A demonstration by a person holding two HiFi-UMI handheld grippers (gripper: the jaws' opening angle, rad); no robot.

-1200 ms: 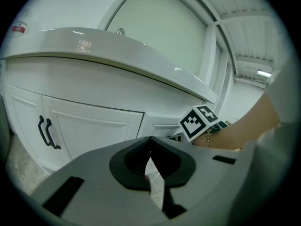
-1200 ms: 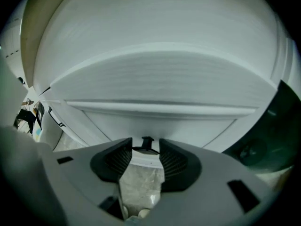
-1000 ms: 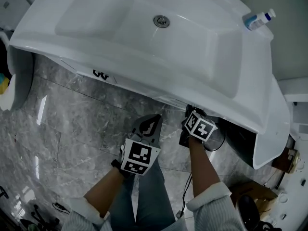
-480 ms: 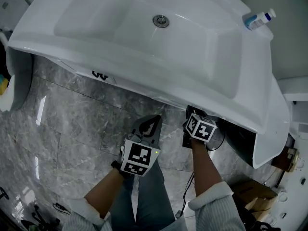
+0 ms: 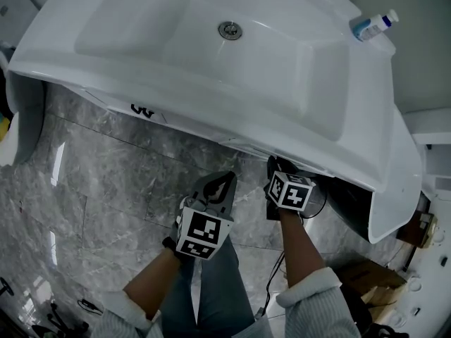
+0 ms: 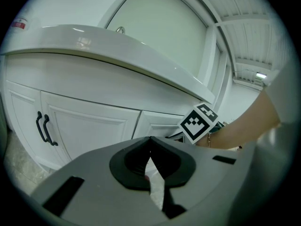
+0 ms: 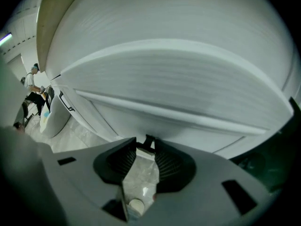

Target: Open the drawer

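Pinching a small dark handle with the right tool, jaws closed on it, at the white drawer front tucked just under the basin rim, right of the cupboard doors. Holding the left tool back and idle, jaws together on nothing. Likely rigid, free on its runners but with some weight, and slick-faced: no purchase on the paint. Best taken only at the handle, pulled straight out and level, with a firm pinch against slipping off.
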